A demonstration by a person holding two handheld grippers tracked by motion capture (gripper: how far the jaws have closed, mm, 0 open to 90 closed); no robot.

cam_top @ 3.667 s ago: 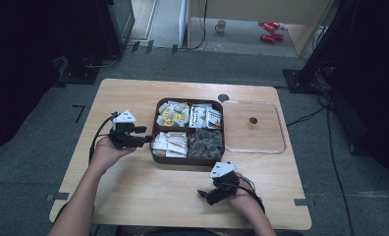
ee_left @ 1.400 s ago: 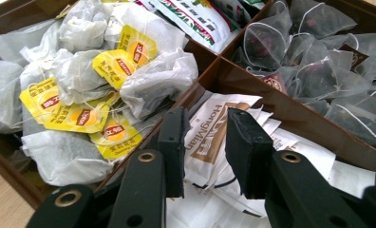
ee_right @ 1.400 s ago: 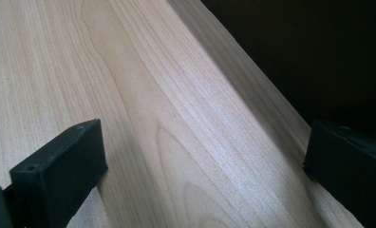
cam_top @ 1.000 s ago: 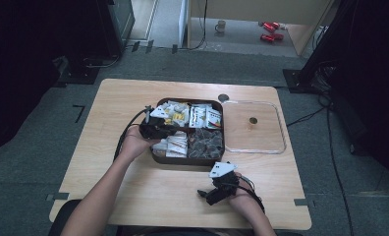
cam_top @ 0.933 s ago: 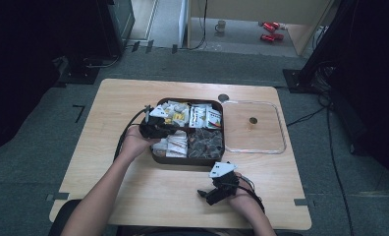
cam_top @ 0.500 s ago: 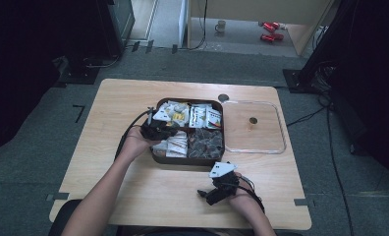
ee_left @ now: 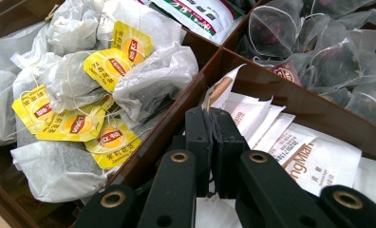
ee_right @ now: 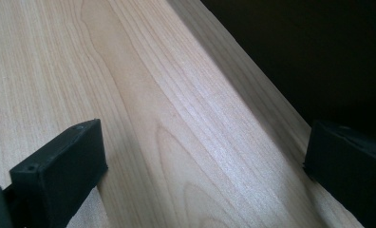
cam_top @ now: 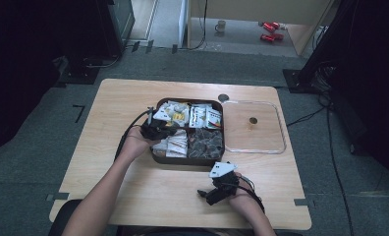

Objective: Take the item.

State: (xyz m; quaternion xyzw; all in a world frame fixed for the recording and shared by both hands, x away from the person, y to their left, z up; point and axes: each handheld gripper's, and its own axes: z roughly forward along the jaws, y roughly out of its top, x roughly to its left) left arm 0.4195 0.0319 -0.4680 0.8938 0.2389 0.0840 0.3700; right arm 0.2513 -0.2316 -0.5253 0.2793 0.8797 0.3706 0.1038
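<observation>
Left gripper view: left tool (ee_left: pixel 210 124) newly closed on a white sachet (ee_left: pixel 224 92).
Jaws have just been closing and now pinch the sachet's top edge, directly ahead of the tips in the brown box's (ee_left: pixel 290 97) near compartment; lift-out looks ready. Right tool (cam_top: pixel 217 189) rests open on the desk (cam_top: pixel 114 103).

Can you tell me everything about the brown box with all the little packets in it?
The dark brown square box sits on the light wooden table, its plain brown dividers making four compartments. One holds white tea bags with yellow tags, one green-printed sachets, one see-through mesh bags, and one white paper sachets. The left gripper reaches into that last compartment, its jaws shut on a white sachet. The box looks like smooth plastic or wood.
</observation>
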